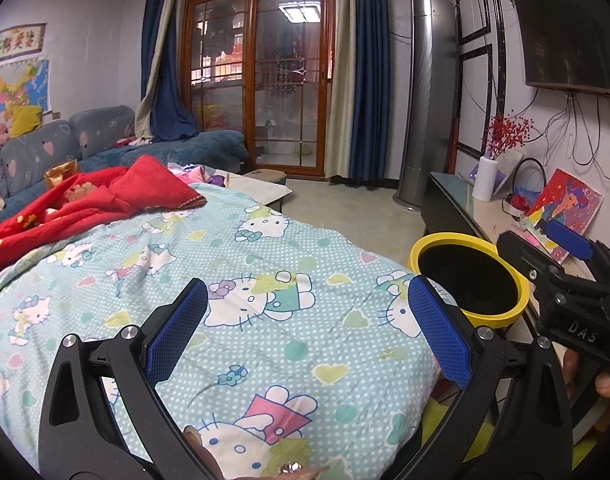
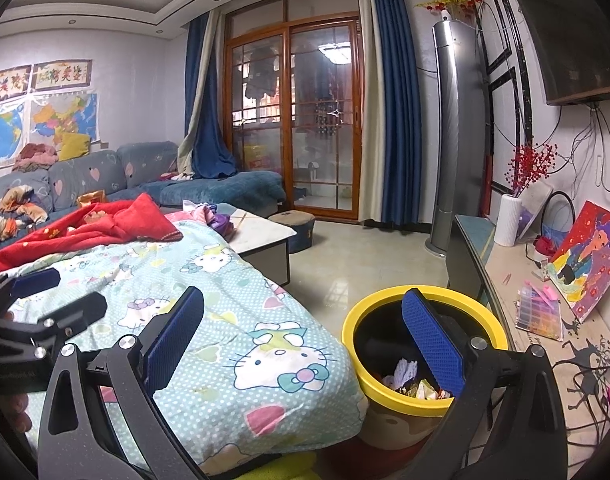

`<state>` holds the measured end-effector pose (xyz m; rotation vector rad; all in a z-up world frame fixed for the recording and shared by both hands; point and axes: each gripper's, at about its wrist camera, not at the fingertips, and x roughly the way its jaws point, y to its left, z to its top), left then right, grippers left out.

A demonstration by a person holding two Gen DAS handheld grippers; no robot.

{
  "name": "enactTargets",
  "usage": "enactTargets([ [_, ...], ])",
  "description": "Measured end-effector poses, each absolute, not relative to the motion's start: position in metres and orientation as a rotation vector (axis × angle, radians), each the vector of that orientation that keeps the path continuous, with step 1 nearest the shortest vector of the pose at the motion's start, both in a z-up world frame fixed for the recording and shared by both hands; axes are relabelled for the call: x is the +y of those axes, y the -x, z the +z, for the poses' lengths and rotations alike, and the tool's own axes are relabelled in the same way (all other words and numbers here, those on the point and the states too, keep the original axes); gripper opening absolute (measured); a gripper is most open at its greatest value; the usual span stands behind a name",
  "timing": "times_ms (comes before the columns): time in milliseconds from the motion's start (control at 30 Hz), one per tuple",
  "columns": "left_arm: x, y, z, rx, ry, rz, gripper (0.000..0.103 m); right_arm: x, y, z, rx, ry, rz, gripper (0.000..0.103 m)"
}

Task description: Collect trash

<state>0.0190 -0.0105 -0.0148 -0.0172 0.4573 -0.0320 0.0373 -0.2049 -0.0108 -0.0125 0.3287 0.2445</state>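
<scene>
Hovering over the quilt (image 1: 265,280), the left gripper (image 1: 309,328) has its blue pads (image 1: 177,328) spread wide with nothing between them. Left wrist view: the quilt, printed with cartoon cats on a dotted blue ground, fills the lower frame. A red blanket (image 1: 105,196) lies bunched at its far left end. The yellow-rimmed bin (image 1: 469,276) stands just beside the quilt's right edge; its inside reads dark from here. The right gripper (image 1: 573,264) is seen at far right, above and beyond the bin, with a fingertip of the holding hand (image 1: 609,384) below it.

Right wrist view: the right gripper (image 2: 305,340) is also spread wide and empty, its right pad (image 2: 433,340) overlapping the bin (image 2: 425,404) mouth. Crumpled trash (image 2: 409,380), pale and coloured scraps, lies at the bottom of the bin. The left gripper (image 2: 45,296) appears at far left over the quilt (image 2: 241,320). A low cabinet (image 2: 545,360) to the right carries a white vase (image 2: 507,220) and a painting (image 2: 589,260).
</scene>
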Motion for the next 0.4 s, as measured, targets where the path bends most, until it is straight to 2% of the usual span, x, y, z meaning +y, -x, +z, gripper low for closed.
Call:
enactTargets([
  [167,0.016,-0.013,-0.006,0.467,0.082,0.009,0.092,-0.186,-0.043,0.002,0.336,0.045,0.331,0.097],
  [300,0.105,0.002,-0.002,0.523,0.212,0.219,0.092,-0.137,-0.043,0.015,0.336,0.070,0.476,0.097],
  [400,0.192,0.035,-0.007,0.553,0.255,0.516,0.092,-0.059,-0.042,0.013,0.426,0.101,0.667,0.097],
])
